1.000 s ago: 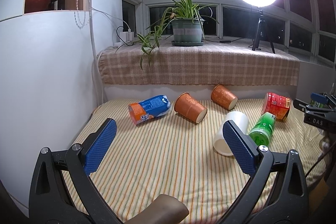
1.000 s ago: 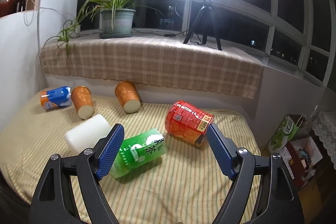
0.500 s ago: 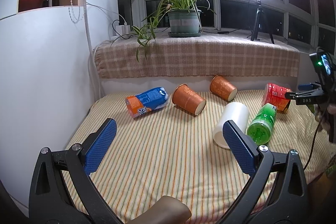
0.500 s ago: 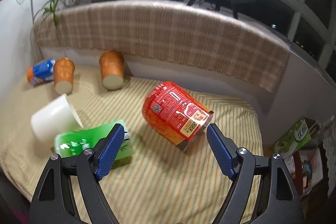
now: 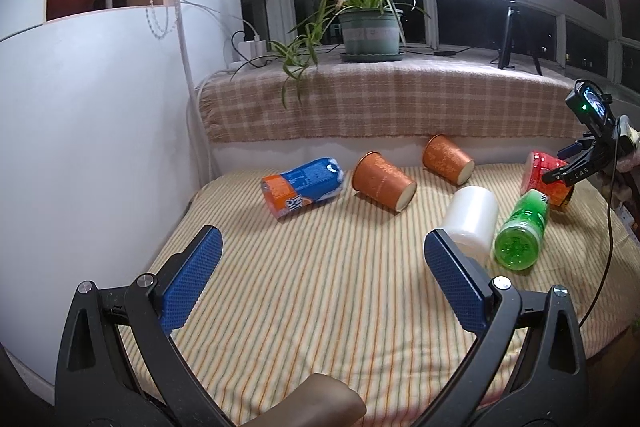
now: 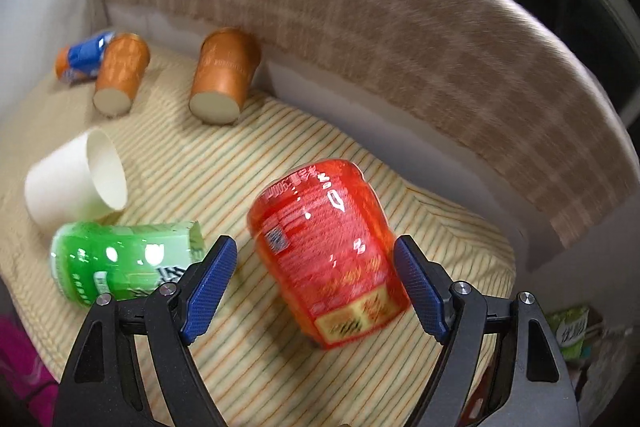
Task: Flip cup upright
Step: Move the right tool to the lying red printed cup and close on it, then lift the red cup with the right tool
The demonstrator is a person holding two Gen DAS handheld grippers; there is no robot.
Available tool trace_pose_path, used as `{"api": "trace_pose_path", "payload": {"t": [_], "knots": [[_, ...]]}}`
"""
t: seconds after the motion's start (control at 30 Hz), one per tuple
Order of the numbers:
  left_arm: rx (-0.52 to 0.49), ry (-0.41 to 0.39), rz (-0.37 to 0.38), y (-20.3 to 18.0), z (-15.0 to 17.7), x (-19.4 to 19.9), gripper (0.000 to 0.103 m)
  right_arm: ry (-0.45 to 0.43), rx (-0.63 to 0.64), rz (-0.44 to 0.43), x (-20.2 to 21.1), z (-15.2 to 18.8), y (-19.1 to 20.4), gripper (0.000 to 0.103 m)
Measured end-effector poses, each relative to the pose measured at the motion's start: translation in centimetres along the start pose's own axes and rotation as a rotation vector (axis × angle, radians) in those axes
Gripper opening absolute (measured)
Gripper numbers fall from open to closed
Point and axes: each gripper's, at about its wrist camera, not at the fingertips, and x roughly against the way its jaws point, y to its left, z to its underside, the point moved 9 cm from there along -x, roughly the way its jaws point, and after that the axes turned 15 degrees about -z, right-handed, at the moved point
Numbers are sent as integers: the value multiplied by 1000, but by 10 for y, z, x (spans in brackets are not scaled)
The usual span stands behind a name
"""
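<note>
- Striped yellow cloth-covered platform (image 6: 280,155) carries everything; all six cups on it lie on their sides.
- Red glossy plastic-wrapped cup (image 6: 324,247), the landmark and the likely target: lying on its side near the platform's right end, labelled yellow-patch end toward the right wrist camera, other end pointing at the back wall. Which end is the mouth: cannot tell.
- Right gripper (image 6: 314,277): released, jaws spread wide, one on each side of the red cup, not touching it. In the left wrist view it shows as a black claw (image 5: 576,167) over the red cup (image 5: 546,177).
- Green translucent plastic cup (image 6: 124,259) just left of the red cup; the left blue pad (image 6: 208,279) sits between the two.
- White paper cup (image 6: 76,183) left of the red cup, beyond the green one, mouth facing right.
- Two orange paper cups (image 6: 224,75) (image 6: 120,75) well behind-left of the red cup, near the back wall.
- Blue-and-orange printed cup (image 6: 82,59) far left of the red cup, beside the far orange one.
- Left gripper (image 5: 320,279): released, empty, far left of the red cup, idle.
- Judgement on the step: centre the pads on the mid-body before closing; wrap looks slick and soft, so squeeze gently. Keep the left pad off the green cup. Lift slightly, rotate to vertical, set down flat on the soft cloth before letting go, since it could tip.
</note>
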Motion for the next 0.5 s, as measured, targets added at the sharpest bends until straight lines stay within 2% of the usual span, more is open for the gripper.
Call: {"api": "trace_pose_path", "payload": {"t": [0.2, 0.5], "knots": [[-2, 6, -13, 4, 1, -5, 103, 66, 34, -16, -13, -4, -3, 81], [-3, 16, -13, 3, 2, -8, 103, 101, 31, -97, -14, -11, -11, 81]]}}
